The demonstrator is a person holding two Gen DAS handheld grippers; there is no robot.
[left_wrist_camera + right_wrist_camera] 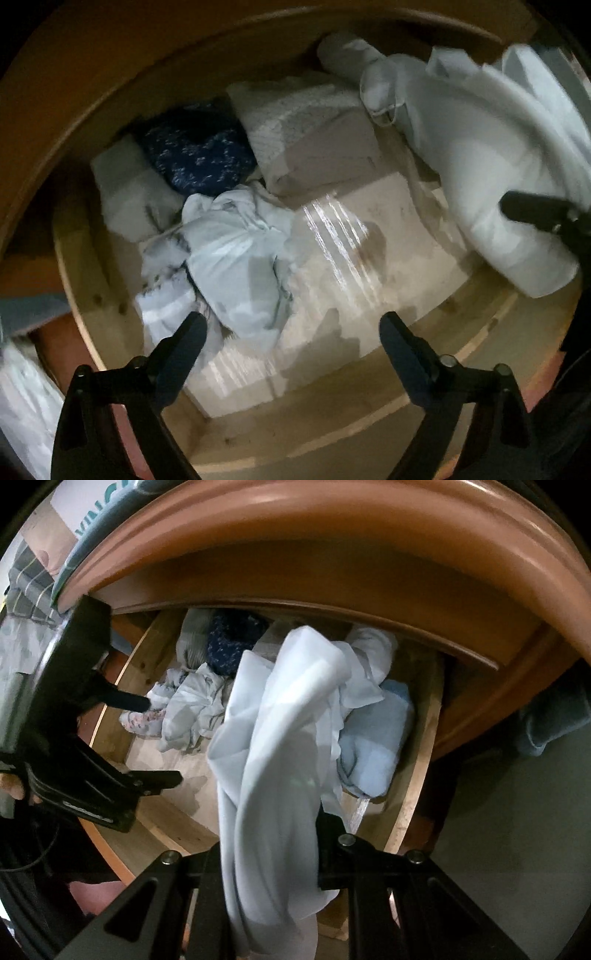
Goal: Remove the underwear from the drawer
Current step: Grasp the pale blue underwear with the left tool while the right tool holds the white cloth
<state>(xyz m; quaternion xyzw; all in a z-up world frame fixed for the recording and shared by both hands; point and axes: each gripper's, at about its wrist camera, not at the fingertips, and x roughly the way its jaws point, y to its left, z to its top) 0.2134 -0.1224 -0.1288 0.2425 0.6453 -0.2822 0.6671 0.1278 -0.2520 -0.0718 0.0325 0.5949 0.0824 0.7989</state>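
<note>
Two grippers over the drawer [92, 280]: left gripper [291, 328] agape, right gripper [273, 834] clamping white underwear [273, 738]

The drawer [92, 266] has pale, raw-looking wood walls with a matt finish, and its bottom liner [369, 258] looks smooth with a streaky sheen. The dresser front [332, 528] is brown wood, glossy and smooth. The white garment [273, 738] is thin, soft, matt cloth. The navy bundle [199, 155] is printed fabric. Both claws look like matt black plastic, with small shiny metal pivot pins [346, 839].
</note>
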